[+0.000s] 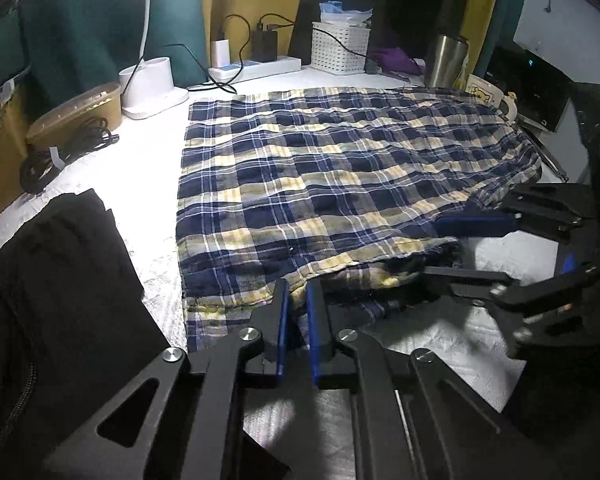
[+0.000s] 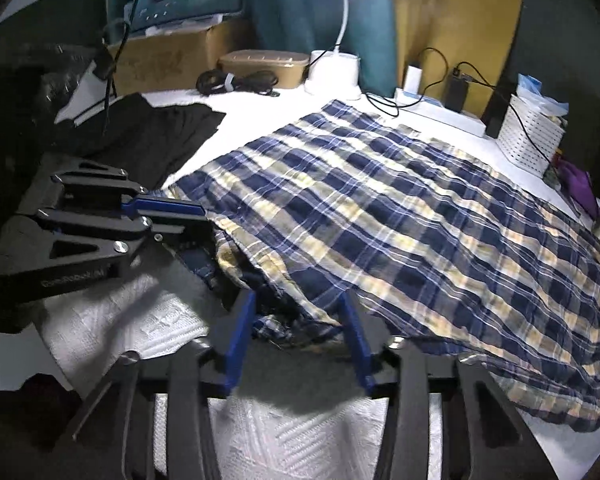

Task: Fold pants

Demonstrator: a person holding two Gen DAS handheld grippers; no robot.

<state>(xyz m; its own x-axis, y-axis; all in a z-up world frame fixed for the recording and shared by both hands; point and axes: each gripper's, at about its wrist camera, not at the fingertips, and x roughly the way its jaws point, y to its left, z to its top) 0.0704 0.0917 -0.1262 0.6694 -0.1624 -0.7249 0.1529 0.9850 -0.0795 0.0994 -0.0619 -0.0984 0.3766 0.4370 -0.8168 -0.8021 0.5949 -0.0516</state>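
The plaid pants point(image 1: 320, 184), navy, yellow and white, lie folded over on the white textured table cover point(image 1: 148, 208). My left gripper point(image 1: 298, 292) is shut on the near edge of the top layer, with cloth pinched between its blue pads. My right gripper point(image 2: 298, 304) is open at the same near edge, its blue fingertips point(image 2: 242, 328) on either side of a bunched fold of the pants point(image 2: 400, 220). The right gripper also shows in the left wrist view point(image 1: 444, 248), and the left gripper in the right wrist view point(image 2: 204, 218).
A black garment point(image 1: 60, 272) lies at the near left. Along the back stand a white lamp base point(image 1: 152, 84), a power strip point(image 1: 256, 68), a white basket point(image 1: 340, 46), a steel tumbler point(image 1: 446, 60), a mug point(image 1: 490, 98), a tan box point(image 1: 76, 114) and coiled cables point(image 1: 64, 152).
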